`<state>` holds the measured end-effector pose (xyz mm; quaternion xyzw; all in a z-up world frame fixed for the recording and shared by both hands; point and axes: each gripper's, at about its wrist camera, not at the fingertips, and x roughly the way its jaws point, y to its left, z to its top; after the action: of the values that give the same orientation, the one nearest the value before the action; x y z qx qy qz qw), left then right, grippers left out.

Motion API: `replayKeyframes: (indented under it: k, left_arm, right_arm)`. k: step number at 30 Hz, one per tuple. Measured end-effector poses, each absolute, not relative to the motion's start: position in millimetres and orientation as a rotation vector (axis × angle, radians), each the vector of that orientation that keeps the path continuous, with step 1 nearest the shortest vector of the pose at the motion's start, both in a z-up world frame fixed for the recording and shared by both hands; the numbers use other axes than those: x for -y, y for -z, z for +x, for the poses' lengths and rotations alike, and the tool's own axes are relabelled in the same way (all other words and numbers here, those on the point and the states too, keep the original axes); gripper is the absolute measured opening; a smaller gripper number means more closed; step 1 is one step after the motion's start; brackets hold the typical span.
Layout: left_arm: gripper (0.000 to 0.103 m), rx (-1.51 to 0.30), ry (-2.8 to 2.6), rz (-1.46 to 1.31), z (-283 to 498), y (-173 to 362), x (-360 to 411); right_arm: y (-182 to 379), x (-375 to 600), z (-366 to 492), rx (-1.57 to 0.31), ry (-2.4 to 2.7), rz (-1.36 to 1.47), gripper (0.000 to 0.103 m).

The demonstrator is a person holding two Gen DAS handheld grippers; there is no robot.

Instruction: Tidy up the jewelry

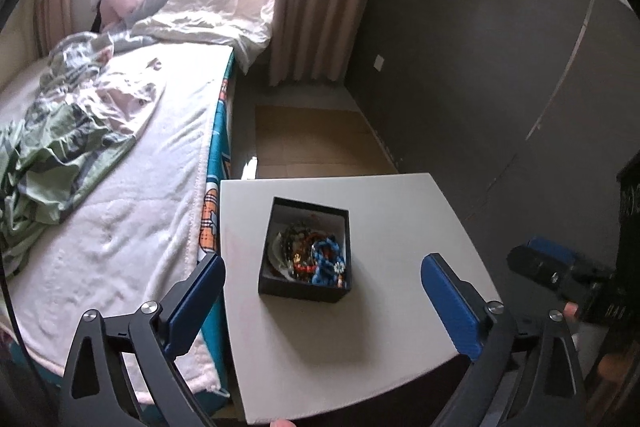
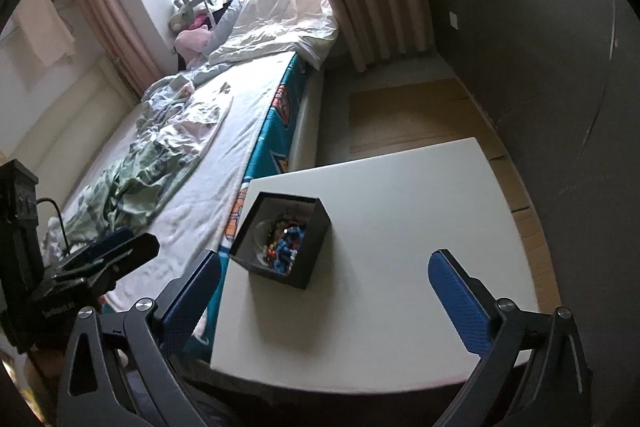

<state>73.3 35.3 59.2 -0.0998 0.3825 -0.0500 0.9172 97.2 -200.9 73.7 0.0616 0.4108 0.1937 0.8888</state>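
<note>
Square black cardboard box (image 1: 305, 291) of beaded jewelry (image 1: 310, 255) on white table (image 1: 400, 227); left gripper (image 1: 322, 301) and right gripper (image 2: 326, 301), fingers wide, empty, short of the box.

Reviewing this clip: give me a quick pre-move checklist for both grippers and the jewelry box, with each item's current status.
1. Left gripper open with nothing between its fingers: ok.
2. Right gripper open with nothing between its fingers: ok.
3. Black box upright on the white table, away from the edges: ok.
4. Jewelry, including the blue beads, inside the box, none loose on the table: ok.
5. Pieces lying separate rather than tangled: not ok, they sit in one heap.
6. Lid for the box within reach: cannot tell, none in view.
</note>
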Motion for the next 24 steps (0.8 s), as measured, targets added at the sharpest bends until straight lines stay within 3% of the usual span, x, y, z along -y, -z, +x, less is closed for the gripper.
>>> replayKeyframes:
  k: [24]
  left_arm:
    - [0.098,-0.638,0.019,-0.122,-19,-43,-30]
  right_arm:
    - [-55,241,19,-0.765,-0.352,0.078,0.103]
